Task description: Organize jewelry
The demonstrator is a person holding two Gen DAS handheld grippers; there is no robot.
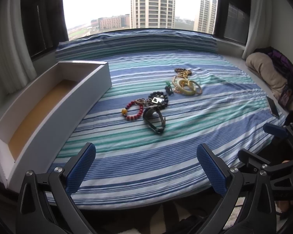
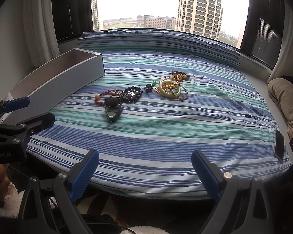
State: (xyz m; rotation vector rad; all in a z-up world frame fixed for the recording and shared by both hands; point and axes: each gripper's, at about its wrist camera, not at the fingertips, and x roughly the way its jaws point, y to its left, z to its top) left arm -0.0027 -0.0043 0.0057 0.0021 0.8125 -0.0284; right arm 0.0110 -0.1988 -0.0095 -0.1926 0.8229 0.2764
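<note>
Both grippers, left gripper (image 1: 146,167) and right gripper (image 2: 145,173), are hovering at the near edge of a striped cloth (image 1: 185,136), jaws apart and holding nothing. The jewelry (image 1: 152,105) is lying in two clusters mid-cloth, bangles (image 1: 187,86) farther right, while an open white box (image 1: 48,105) is sitting left.

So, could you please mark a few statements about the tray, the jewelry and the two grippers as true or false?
1. The tray holds no jewelry. True.
2. The left gripper grips the red bracelet. False: it is open, short of the jewelry.
3. The pale bangle lies among gold chains. True.
4. The right gripper is shut. False: it is open.
5. The tray sits right of the jewelry. False: it is on the left.
</note>
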